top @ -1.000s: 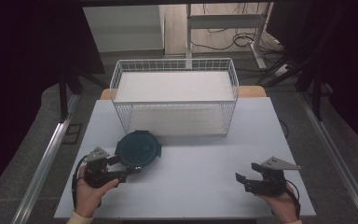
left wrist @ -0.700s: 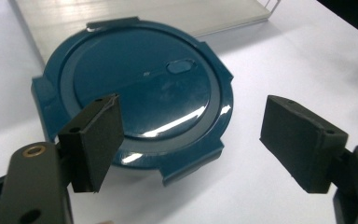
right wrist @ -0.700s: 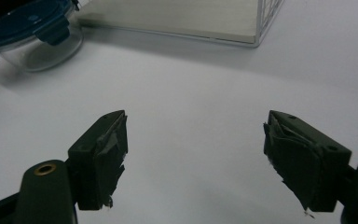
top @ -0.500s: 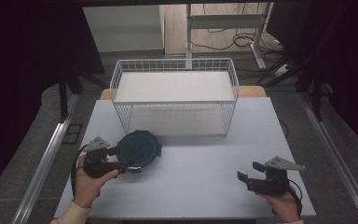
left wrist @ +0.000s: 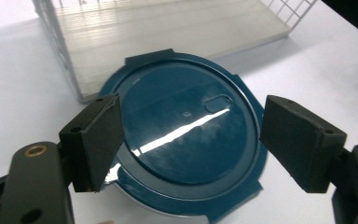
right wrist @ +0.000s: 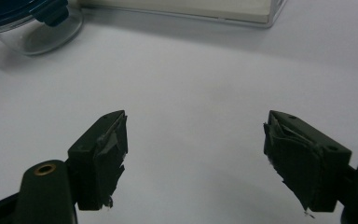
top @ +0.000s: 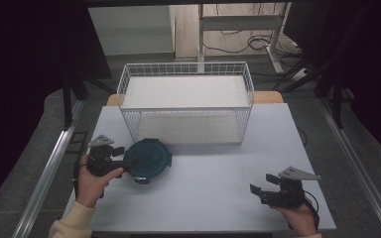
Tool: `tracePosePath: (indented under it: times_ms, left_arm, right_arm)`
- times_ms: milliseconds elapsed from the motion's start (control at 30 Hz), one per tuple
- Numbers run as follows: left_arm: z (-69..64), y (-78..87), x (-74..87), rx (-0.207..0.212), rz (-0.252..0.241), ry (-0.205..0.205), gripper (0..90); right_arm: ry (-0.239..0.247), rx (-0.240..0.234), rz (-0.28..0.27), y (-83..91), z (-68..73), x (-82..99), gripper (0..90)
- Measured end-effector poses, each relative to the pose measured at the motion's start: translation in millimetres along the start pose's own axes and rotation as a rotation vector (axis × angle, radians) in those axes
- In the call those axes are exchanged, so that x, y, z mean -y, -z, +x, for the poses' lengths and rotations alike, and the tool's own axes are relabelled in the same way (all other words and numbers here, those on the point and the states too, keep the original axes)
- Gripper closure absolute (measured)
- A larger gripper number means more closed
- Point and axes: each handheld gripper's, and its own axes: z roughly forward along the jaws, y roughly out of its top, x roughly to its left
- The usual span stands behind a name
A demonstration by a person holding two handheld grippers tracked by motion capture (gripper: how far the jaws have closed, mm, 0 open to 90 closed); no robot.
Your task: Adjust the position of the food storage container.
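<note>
High view shows the round container with a dark teal lid [top: 147,159] standing on the white table [top: 218,198], just in front of the white wire basket's [top: 186,106] left corner. The left gripper [top: 129,162] reaches over its left rim; in the left gripper view the lid [left wrist: 186,140] lies beneath and between the spread jaws, neither pad pressing it. No writing is readable on the lid. The right gripper [top: 256,192] rests well apart near the table's right front, jaws apart on nothing.
</note>
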Motion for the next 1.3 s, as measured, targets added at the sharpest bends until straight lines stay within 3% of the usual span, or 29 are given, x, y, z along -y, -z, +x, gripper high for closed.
tracePosePath:
  times_ms: [100,300,533,767,900,933,1033,1300]
  left_arm:
    - [2.4,-1.0,-2.1,-0.006,0.005,0.002,21.2]
    - [10.7,-3.7,-10.2,-0.014,0.025,0.013,21.0]
    - [32.4,-10.6,-17.0,-0.057,0.047,0.056,22.3]
    - [40.1,-13.6,-20.3,-0.071,0.070,0.047,25.6]
    - [46.1,-15.5,-22.9,-0.082,0.067,0.051,38.5]
    - [49.3,-16.6,-24.1,-0.105,0.068,0.057,43.1]
    - [51.7,-18.0,-25.4,-0.100,0.077,0.055,56.4]
    - [57.1,-28.3,-26.5,-0.098,0.145,0.023,82.5]
  right_arm:
    - [-0.013,-0.012,0.003,0.0,1.1,-0.4,21.1]
    - [0.020,-0.005,0.029,-3.8,5.2,-0.6,21.0]
    - [0.008,0.035,-0.028,1.4,2.9,-1.6,21.2]
    - [0.000,0.049,-0.038,2.7,2.4,-1.3,21.3]
    - [0.001,0.048,-0.035,1.5,3.9,-0.9,21.3]
    - [0.001,0.042,-0.038,1.5,4.5,-1.1,21.3]
    - [0.005,0.044,-0.035,0.9,5.2,-1.1,21.3]
    - [0.010,0.056,-0.028,-0.5,4.1,-0.5,21.3]
